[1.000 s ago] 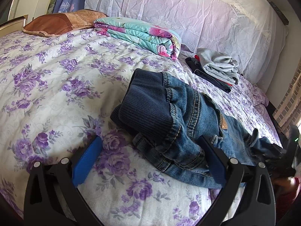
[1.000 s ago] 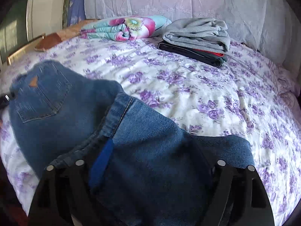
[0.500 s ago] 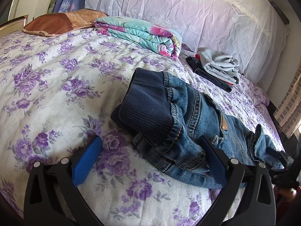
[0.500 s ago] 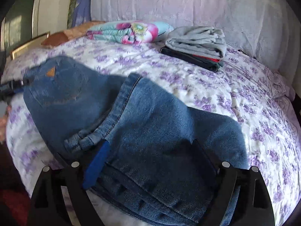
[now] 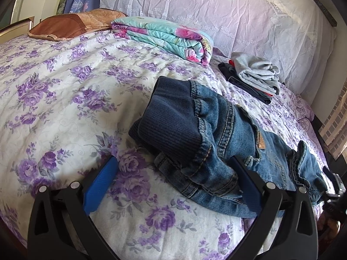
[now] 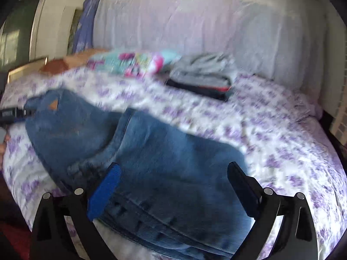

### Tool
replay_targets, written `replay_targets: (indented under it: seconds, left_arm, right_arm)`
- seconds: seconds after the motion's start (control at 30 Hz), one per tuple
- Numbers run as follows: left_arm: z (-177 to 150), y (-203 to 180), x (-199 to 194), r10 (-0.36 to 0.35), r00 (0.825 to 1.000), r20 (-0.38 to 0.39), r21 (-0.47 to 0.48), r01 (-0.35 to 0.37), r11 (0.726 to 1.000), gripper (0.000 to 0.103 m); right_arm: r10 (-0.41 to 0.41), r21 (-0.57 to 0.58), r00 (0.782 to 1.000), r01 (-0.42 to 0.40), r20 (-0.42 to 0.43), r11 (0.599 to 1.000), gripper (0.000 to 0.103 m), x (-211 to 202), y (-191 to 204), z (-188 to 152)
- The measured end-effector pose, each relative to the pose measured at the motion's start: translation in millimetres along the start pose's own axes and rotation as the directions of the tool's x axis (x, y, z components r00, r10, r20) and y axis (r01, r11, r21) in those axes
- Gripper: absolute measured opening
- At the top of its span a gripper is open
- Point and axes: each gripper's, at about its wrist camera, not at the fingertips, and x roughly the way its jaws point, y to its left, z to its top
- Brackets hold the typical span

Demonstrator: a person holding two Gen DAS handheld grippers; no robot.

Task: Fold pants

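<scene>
We log the blue denim pants with a dark ribbed knit waistband (image 5: 208, 134) lying on the white bedspread printed with purple roses (image 5: 56, 99), near its front edge. Waist end bunched toward the left gripper; legs run off to the right.

Left gripper (image 5: 173, 179): jaws spread wide, nothing between them, hovering low over the bedspread with its right finger against the denim waist. Its view is unchanged from a second ago, so it has held station.

Right gripper (image 6: 172, 186): jaws apart, resting over the leg fabric without clamping it. Its view is motion-blurred. Compared with a second ago, the leg section has been carried over and now lies doubled across the seat, pocket with tan patch (image 6: 53, 105) exposed to the left. Half a second ago the cloth sat much the same, but the gripper has since pulled back and tipped upward.

Our reading: one lengthwise or crosswise fold has just been laid and released. The bundle looks loose and uneven at the waistband, so a further fold and some smoothing likely remain.

Background: folded turquoise floral quilt (image 5: 164, 36), brown pillow (image 5: 71, 25), and a stack of folded grey and dark clothes (image 5: 256, 75) well apart from the pants.
</scene>
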Motion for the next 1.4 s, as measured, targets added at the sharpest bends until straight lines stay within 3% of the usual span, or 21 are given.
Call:
replay_targets:
  seconds: [0.07,0.13,0.17,0.3,0.5,0.77,0.93,1.13,1.27,1.4]
  left_arm:
    - [1,0,0,0.011,1.0,-0.012,-0.008,-0.012,1.0,0.099]
    - [3,-2,-1,0.028,0.999,-0.026,-0.03,-0.029,0.999,0.099]
    - [4,-3,-3,0.043,0.999,-0.033,-0.044,-0.045,0.998,0.099]
    - [5,-13,-12,0.06,0.997,-0.044,-0.072,-0.063,0.995,0.098]
    - [5,-38,-29,0.213,0.977,-0.006,-0.01,-0.213,0.977,0.098]
    - [0,-71,-42,0.25,0.967,0.038,0.103,-0.253,0.962,0.098]
    - [0,-77,-39,0.219,0.976,0.008,0.105,-0.218,0.97,0.098]
    - [-2,-68,-30,0.135,0.989,-0.063,0.025,-0.134,0.991,0.098]
    - [-2,-49,-21,0.001,0.99,-0.138,-0.092,-0.013,0.996,0.098]
    - [2,-20,-19,-0.175,0.971,-0.161,-0.272,0.127,0.954,0.098]
  right_arm:
    - [-0.02,0.014,0.999,0.02,-0.032,1.0,0.099,5,-8,1]
    - [-0.05,-0.017,0.983,0.047,-0.177,0.999,0.1,32,-9,-7]
    - [-0.055,-0.039,0.978,0.048,-0.2,0.998,0.1,38,-8,-11]
    - [-0.038,-0.03,0.984,0.033,-0.173,0.999,0.1,36,-9,-11]
    - [0.013,0.014,0.988,-0.011,-0.154,1.0,0.1,31,-15,-14]
    - [0.055,0.051,0.99,-0.049,-0.133,0.998,0.1,26,-20,-16]
    - [0.088,0.08,0.989,-0.079,-0.119,0.994,0.1,25,-25,-16]
    - [0.102,0.095,0.988,-0.092,-0.113,0.991,0.1,24,-25,-16]
    - [0.101,0.095,0.988,-0.091,-0.113,0.991,0.1,24,-26,-16]
    - [0.102,0.096,0.988,-0.092,-0.113,0.991,0.1,24,-26,-16]
